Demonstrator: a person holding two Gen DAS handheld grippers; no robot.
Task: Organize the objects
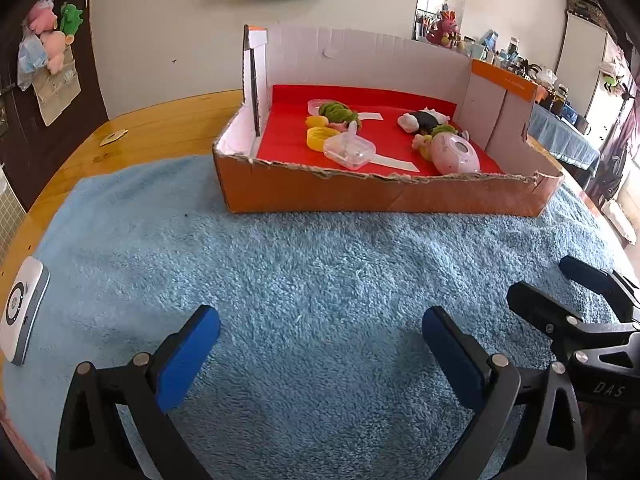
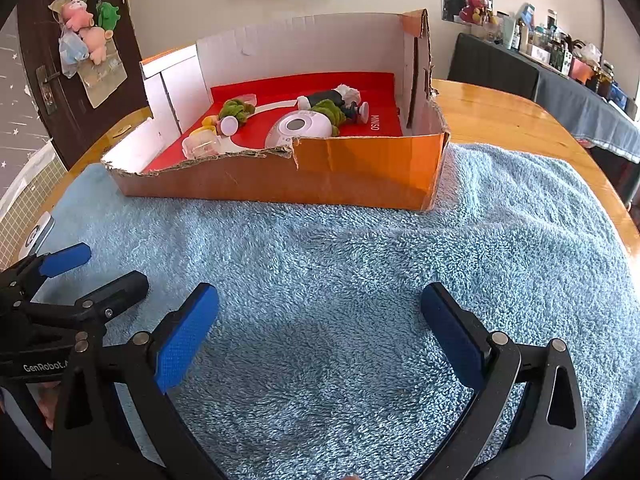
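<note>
An orange cardboard box (image 1: pixel 360 196) (image 2: pixel 360 176) with a red floor stands at the far side of a blue towel (image 1: pixel 280 264). Inside lie a pink-white oval device (image 1: pixel 456 154) (image 2: pixel 300 128), a clear plastic case (image 1: pixel 350 152) (image 2: pixel 202 146), yellow caps (image 1: pixel 320 136), green plush toys (image 1: pixel 338 111) (image 2: pixel 236 110) and a doll in black (image 1: pixel 424 118) (image 2: pixel 332 100). A white gadget with a round dial (image 1: pixel 22 312) (image 2: pixel 38 234) rests on the towel's left edge. My left gripper (image 1: pixel 320 328) (image 2: pixel 112 268) and right gripper (image 2: pixel 320 304) (image 1: pixel 540 278) hover side by side over the towel, both open and empty.
The towel covers a round wooden table (image 1: pixel 160 128) (image 2: pixel 500 112). A small tan scrap (image 1: pixel 113 137) lies on the bare wood at the back left. Plush toys hang on a dark door (image 1: pixel 52 36) at left. A cluttered side table (image 2: pixel 580 80) stands at right.
</note>
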